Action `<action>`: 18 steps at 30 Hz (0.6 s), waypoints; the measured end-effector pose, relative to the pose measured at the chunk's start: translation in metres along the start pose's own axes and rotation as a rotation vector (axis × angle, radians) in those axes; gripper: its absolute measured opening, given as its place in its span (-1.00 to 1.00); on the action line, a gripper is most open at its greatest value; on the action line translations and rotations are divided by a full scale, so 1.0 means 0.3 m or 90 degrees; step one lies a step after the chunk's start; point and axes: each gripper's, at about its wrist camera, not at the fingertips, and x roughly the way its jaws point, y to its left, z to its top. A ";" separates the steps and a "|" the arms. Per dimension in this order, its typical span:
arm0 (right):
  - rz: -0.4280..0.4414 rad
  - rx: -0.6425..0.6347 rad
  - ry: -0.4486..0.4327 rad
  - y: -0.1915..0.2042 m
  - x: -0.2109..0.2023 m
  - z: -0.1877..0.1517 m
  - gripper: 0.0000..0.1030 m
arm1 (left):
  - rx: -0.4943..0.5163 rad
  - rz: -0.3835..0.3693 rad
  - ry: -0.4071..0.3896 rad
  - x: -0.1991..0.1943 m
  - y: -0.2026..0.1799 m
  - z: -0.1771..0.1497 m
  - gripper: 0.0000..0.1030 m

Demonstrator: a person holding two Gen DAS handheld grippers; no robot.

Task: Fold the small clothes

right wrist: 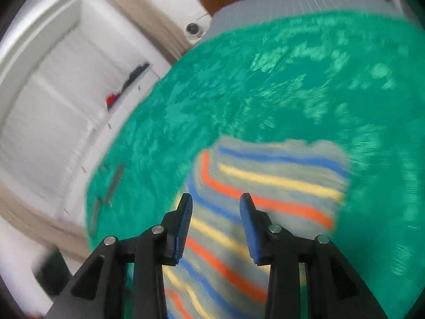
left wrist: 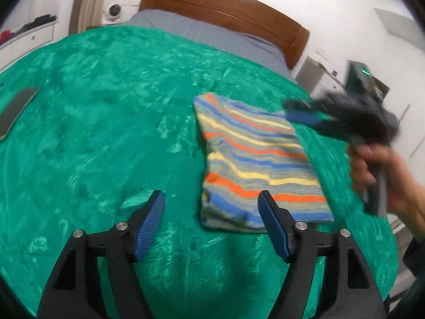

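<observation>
Striped garment (left wrist: 255, 159) — grey knit with orange, yellow and blue bands — lies folded into a rough rectangle on the green bedspread (left wrist: 106, 106), just ahead and to the right of my left gripper (left wrist: 212, 207). I can read no label or writing on it. My left gripper's jaws stand wide, with nothing between them. My right gripper (right wrist: 215, 207) hangs over the cloth's near end, jaws partly apart — gripping nothing.
</observation>
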 end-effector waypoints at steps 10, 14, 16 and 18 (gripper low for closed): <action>-0.088 -0.071 0.086 0.006 -0.029 -0.434 -0.22 | 0.015 0.147 0.093 0.103 0.057 -0.004 0.62; -0.115 -0.065 0.016 0.043 -0.139 -0.495 0.13 | 0.030 0.175 0.072 0.037 0.053 -0.004 0.68; -0.121 -0.067 -0.016 0.061 -0.191 -0.516 0.32 | 0.029 0.180 0.074 0.034 0.067 -0.001 0.68; -0.131 -0.076 -0.028 0.078 -0.225 -0.542 0.35 | 0.029 0.184 0.077 0.016 0.065 -0.013 0.68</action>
